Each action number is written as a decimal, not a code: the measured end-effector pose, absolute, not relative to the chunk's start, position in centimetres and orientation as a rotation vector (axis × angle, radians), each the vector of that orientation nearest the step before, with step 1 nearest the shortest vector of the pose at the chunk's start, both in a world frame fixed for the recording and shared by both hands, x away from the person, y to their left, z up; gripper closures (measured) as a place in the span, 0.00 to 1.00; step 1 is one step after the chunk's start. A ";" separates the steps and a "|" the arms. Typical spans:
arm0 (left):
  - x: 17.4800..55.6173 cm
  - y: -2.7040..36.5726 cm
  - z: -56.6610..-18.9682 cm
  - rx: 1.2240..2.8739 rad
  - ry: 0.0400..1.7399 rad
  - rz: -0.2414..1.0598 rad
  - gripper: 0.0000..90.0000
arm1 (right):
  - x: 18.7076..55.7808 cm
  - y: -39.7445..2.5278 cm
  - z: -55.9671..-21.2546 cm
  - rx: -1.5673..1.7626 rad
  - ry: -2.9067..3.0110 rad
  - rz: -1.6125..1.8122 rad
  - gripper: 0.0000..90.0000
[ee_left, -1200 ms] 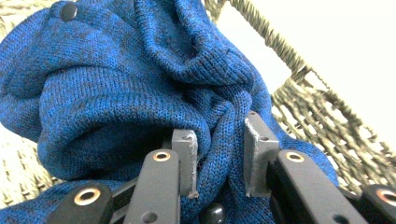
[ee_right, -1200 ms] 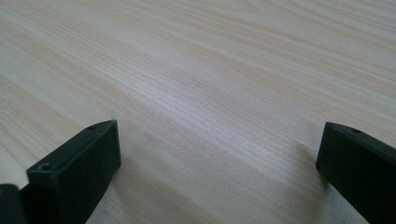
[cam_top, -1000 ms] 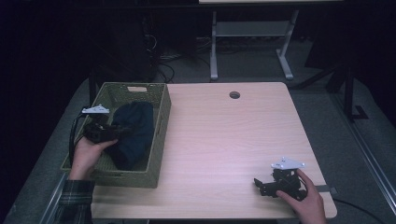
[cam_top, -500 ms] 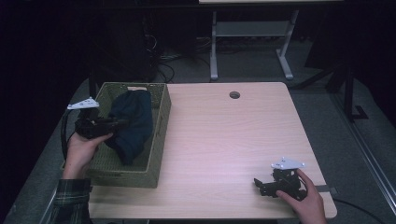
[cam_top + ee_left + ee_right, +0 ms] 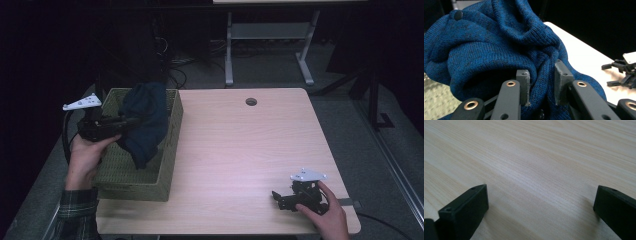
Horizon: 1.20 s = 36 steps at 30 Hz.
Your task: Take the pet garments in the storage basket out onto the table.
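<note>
A dark blue knit garment [image 5: 145, 122] hangs lifted above the woven olive basket [image 5: 167, 165] at the table's left side. My left gripper [image 5: 131, 121] is shut on a fold of that knit garment [image 5: 499, 50]; its grey pads [image 5: 523, 85] pinch the cloth between them. The garment's lower end still dips into the basket. My right gripper [image 5: 277, 198] rests low on the wooden table [image 5: 250, 150] near the front right corner. It is open, and bare wood [image 5: 541, 170] lies between its wide-apart fingers [image 5: 466, 207].
A round cable hole [image 5: 251, 101] sits near the table's far edge. A white desk frame [image 5: 270, 45] stands on the floor behind the table. The right gripper [image 5: 621, 70] appears far off in the left gripper view.
My left gripper has risen and drawn back to the left, pulling the blue garment up out of the basket. The right gripper has stayed put.
</note>
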<state>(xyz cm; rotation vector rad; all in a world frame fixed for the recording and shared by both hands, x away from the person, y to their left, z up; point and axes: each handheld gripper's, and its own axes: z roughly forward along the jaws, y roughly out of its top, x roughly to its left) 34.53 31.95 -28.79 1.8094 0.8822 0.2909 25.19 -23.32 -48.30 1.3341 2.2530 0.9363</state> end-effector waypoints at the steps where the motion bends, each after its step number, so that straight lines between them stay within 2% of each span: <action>1: 34.5 31.8 -28.6 1.806 0.874 0.290 0.78 | 25.2 -23.3 -48.3 1.334 2.253 0.936 0.00; 19: 34.6 27.7 -26.2 1.791 0.745 0.300 0.78 | 25.2 -23.3 -48.3 1.335 2.253 0.936 0.00; 36: 35.3 23.1 -26.1 1.803 0.666 0.264 0.78 | 25.2 -23.3 -48.3 1.336 2.252 0.936 0.00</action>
